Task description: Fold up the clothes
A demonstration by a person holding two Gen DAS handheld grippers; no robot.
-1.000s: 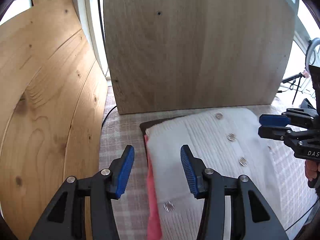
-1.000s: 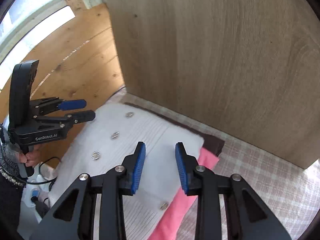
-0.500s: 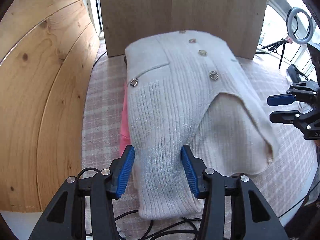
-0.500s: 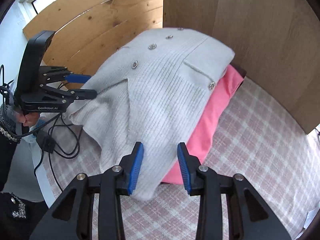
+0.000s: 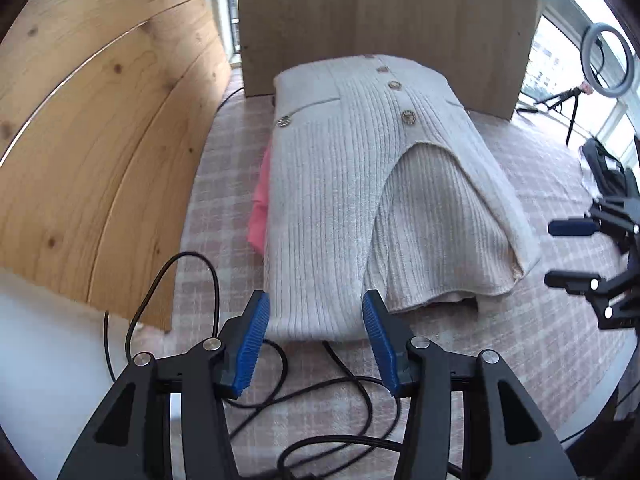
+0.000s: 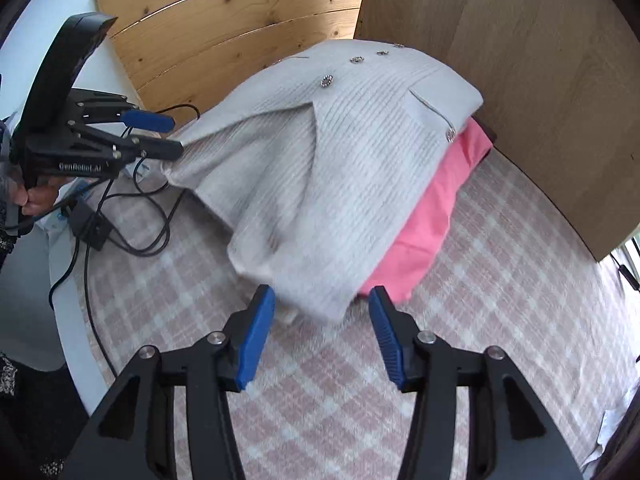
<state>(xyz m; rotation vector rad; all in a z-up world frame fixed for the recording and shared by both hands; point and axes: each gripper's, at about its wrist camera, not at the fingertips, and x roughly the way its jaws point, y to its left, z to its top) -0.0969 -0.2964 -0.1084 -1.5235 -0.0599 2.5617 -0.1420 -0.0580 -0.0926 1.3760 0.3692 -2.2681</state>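
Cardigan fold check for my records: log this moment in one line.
cardigan: on pink garment | left tool: opening, empty | right tool: opening, empty

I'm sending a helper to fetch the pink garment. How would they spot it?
Find the tall brown board standing on the pink-checked cloth. Before it lies a pile topped by a ribbed cream cardigan with metal buttons. The pink garment is the smooth, bright layer sticking out from beneath that cardigan.
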